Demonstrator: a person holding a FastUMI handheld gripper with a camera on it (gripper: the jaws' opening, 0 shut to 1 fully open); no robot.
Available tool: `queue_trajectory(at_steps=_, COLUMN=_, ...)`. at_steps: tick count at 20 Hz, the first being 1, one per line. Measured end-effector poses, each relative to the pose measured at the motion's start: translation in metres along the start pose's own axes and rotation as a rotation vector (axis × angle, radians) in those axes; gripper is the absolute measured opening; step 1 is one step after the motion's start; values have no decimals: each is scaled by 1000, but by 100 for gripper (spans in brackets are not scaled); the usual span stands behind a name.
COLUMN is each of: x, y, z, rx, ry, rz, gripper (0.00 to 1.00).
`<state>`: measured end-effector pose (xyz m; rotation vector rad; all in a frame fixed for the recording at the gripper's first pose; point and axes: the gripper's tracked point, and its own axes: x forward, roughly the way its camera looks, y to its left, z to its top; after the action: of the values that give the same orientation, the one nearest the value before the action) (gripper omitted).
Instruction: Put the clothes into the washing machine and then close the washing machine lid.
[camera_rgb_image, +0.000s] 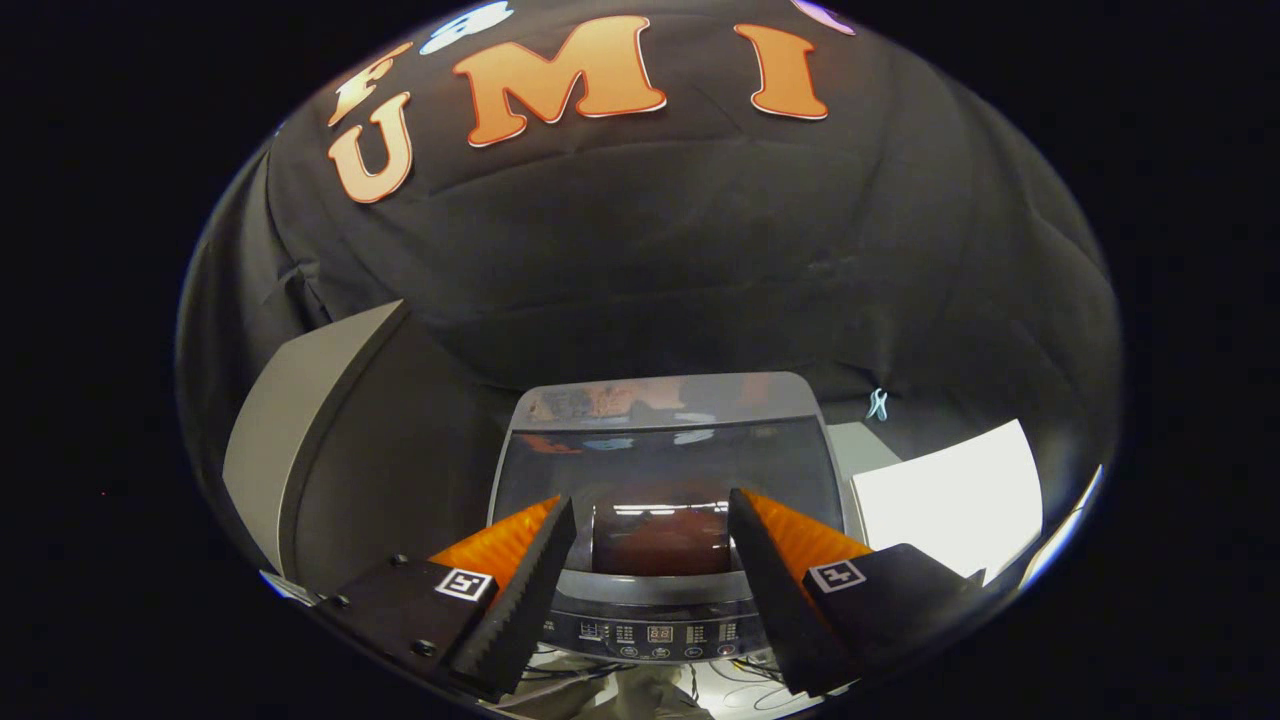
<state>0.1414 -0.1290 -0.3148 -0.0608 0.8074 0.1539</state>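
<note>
A top-loading washing machine (664, 440) stands just ahead of my fingers and below them, its dark glossy lid (664, 470) lying flat and shut over the drum. Its control panel (655, 633) with a small lit display faces me between the fingers. My gripper (652, 520) hovers above the front of the lid, open, with nothing between its fingers. A bit of grey-brown cloth (640, 695) lies below the panel, beneath the fingers, among some cables.
A large grey and dark appliance (320, 450) stands to the left of the washer. A white flat surface (950, 500) lies to its right. Black booth cloth hangs behind, with a small pale clip (877, 404) on it.
</note>
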Motion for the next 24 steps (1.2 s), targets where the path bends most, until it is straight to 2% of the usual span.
queue_trajectory(at_steps=8, x=-66, y=-24, z=75, rx=-9, ry=-199, rz=-31, gripper=99)
queue_trajectory(at_steps=13, x=-128, y=-40, z=134, rx=-21, ry=-363, rz=-58, gripper=97)
queue_trajectory(at_steps=17, x=-175, y=-44, z=172, rx=10, ry=-474, rz=-47, gripper=98)
queue_trajectory(at_steps=24, x=-254, y=-62, z=212, rx=18, ry=-648, rz=-57, gripper=98)
